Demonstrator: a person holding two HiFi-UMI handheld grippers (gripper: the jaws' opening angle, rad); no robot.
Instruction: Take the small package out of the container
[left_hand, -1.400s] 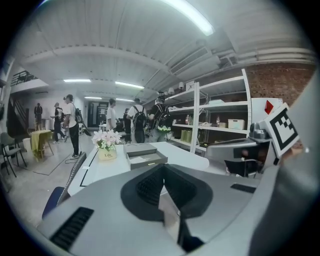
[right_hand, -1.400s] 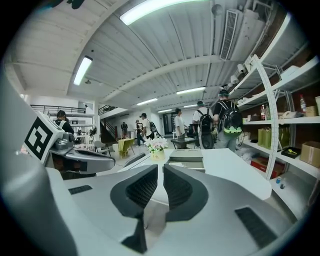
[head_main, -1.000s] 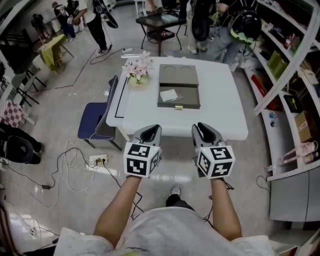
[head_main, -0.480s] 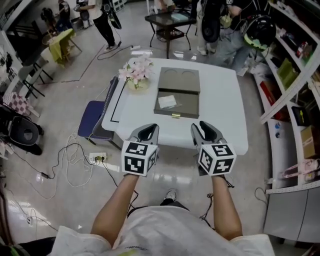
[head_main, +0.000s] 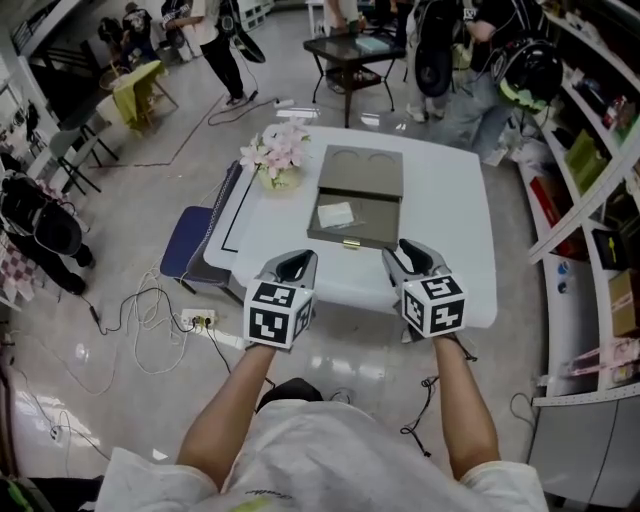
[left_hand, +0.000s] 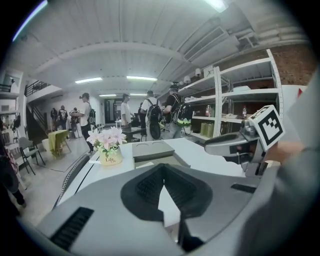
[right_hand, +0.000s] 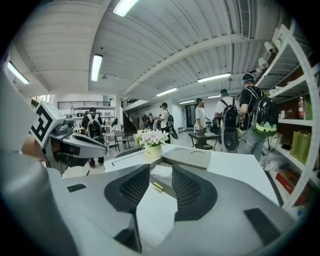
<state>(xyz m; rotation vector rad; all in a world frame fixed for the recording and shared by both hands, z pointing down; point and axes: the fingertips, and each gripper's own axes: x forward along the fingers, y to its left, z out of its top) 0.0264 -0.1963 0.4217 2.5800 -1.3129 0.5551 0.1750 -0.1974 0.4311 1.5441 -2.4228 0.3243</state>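
Nearest, the person's two forearms reached forward, each hand carrying a gripper at the near edge of the white bench (head_main: 445, 215). The left gripper (head_main: 294, 260) had its jaws closed, tips meeting with nothing between them, as the left gripper view showed (left_hand: 161, 168). The right gripper (head_main: 411, 252) had its jaws apart and they had just been opening; between them, in the right gripper view (right_hand: 160, 168), only bare bench showed, and nothing was gripped. Both grippers stopped short of the container (head_main: 377, 216), touching nothing on the bench.

Just beyond them the grey container lay open, a small gold latch (head_main: 351, 243) on its front wall and its lid (head_main: 362, 172) laid back flat behind it. The small package (head_main: 336, 214), white and flat, lay inside the container toward its left side. Further back on the left stood a pot of pink flowers (head_main: 278, 157). Left of the bench stood a blue chair (head_main: 188, 243). Further off, people stood around a dark table (head_main: 360, 48).
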